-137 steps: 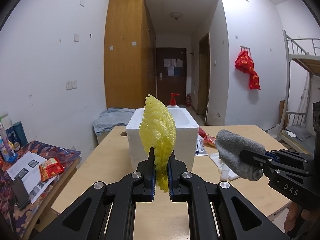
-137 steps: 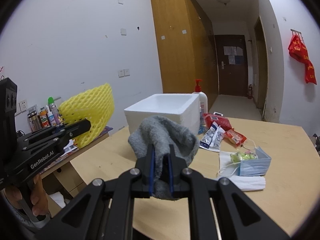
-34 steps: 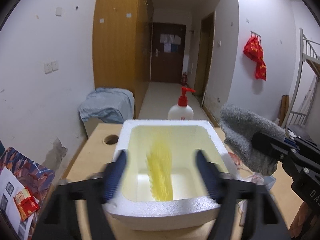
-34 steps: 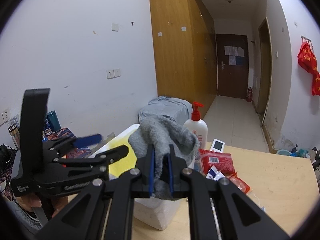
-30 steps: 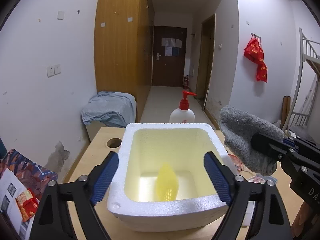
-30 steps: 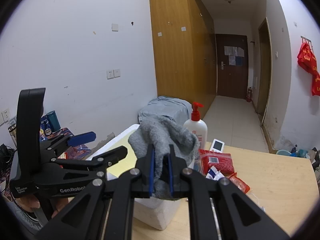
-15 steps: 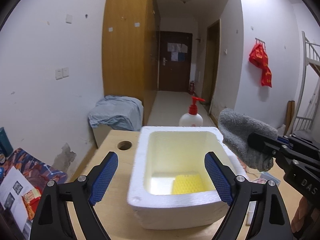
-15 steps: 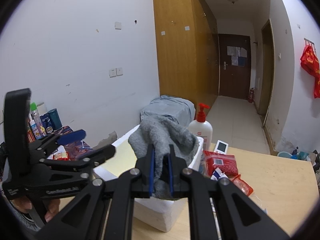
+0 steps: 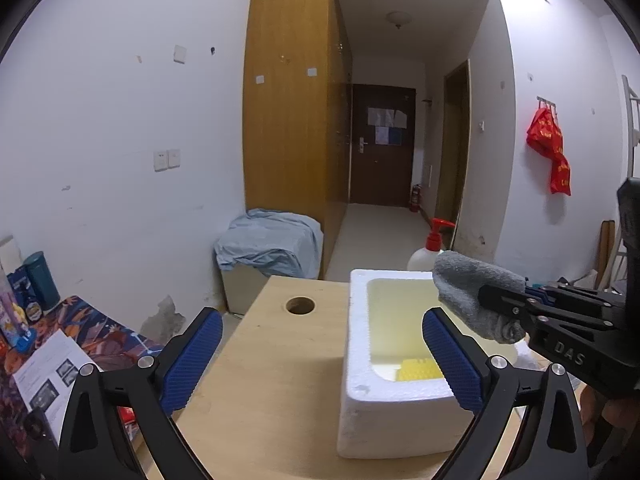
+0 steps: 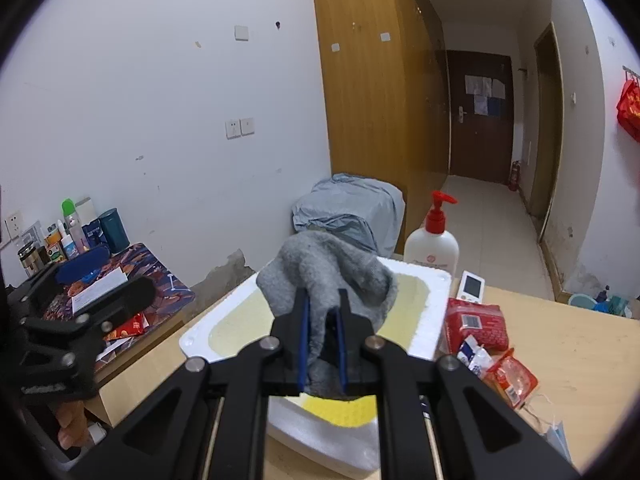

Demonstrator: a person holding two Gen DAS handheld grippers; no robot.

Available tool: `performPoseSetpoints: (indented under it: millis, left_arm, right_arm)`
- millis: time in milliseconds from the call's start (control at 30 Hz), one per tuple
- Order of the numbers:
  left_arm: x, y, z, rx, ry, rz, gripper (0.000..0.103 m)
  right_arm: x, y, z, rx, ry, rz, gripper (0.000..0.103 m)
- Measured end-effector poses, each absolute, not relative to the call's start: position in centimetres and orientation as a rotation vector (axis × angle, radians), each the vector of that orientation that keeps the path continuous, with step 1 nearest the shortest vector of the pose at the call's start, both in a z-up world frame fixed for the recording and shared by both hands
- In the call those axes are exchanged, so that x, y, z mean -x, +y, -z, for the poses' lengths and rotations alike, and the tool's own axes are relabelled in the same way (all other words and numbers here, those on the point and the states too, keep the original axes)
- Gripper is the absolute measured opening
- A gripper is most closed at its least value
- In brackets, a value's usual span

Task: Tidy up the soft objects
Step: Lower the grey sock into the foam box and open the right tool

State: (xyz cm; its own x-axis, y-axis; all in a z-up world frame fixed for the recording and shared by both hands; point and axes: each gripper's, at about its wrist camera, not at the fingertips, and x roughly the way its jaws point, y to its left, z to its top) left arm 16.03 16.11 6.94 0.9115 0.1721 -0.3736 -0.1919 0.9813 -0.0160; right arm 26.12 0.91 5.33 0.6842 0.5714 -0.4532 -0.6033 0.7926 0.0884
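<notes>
Left claw [image 9: 322,354] wide, just opened, empty; right claw [image 10: 323,322] grips grey cloth [image 10: 326,272] over foam box [image 9: 362,380] (pump bottle [image 10: 432,242] behind).

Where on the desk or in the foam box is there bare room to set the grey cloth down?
Free: the foam box floor beyond the yellow foam net, and the bare desk between the box and the round hole. Crowded: the desk right of the box, with red snack packets and a pump bottle.

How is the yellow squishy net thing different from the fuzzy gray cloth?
The yellow foam net lies inside the white foam box; the gray cloth is up above it. Nothing holds the net, while the right gripper pinches the cloth. The net looks bumpy, the cloth fuzzy. Both look soft.
</notes>
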Motion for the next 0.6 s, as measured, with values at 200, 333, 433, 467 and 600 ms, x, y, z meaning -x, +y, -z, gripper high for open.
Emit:
performPoseSetpoints:
  millis: [200,333,433,467,600]
  left_arm:
    - [-15.5,16.8,-7.0,0.062,0.372,-0.203,0.101]
    - [-15.4,17.0,-7.0,0.065,0.374,-0.21,0.101]
    - [-15.3,16.8,-7.0,0.066,0.371,-0.207,0.101]
    - [-15.3,16.6,-7.0,0.064,0.371,-0.206,0.101]
    - [-15.2,16.5,-7.1,0.067,0.368,-0.203,0.101]
  right_arm:
    - [-26.8,1.9,-4.8,0.077,0.511,-0.657,0.015]
    - [-26.8,2.2,-4.7,0.088,0.52,-0.656,0.015]
    - [-26.6,2.2,-4.8,0.09,0.517,-0.654,0.04]
    - [-26.5,2.2,-4.9,0.084,0.512,-0.652,0.05]
    - [-25.8,1.6,-5.4,0.068,0.458,-0.616,0.093]
